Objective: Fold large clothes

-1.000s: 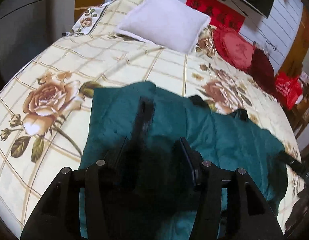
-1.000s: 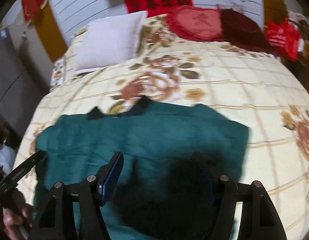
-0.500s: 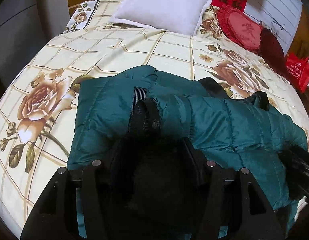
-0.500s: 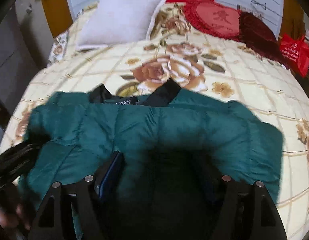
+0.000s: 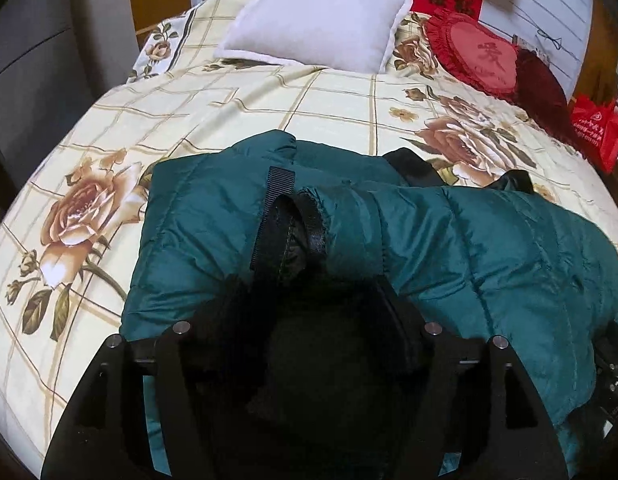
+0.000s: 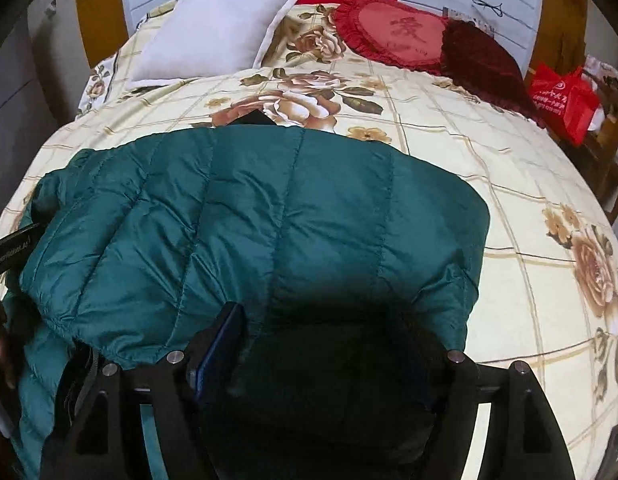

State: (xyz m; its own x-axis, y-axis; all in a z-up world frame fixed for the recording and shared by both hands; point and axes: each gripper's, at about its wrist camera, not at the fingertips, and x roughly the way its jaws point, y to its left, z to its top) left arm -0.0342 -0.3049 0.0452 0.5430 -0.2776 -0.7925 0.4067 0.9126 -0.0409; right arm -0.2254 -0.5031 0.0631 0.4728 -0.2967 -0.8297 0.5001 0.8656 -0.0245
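Both grippers' fingers (image 5: 393,320) tilted down over teal jacket (image 6: 269,216).

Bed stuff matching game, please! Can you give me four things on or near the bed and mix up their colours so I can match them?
Things:
1. puffy jacket
2. square pillow
3. heart cushion
4. shopping bag

Colours:
A. pale grey-white
B. bright red, at the bedside
C. dark teal green
D. red with a frilly edge

Pairs: 1-C, 2-A, 3-D, 4-B
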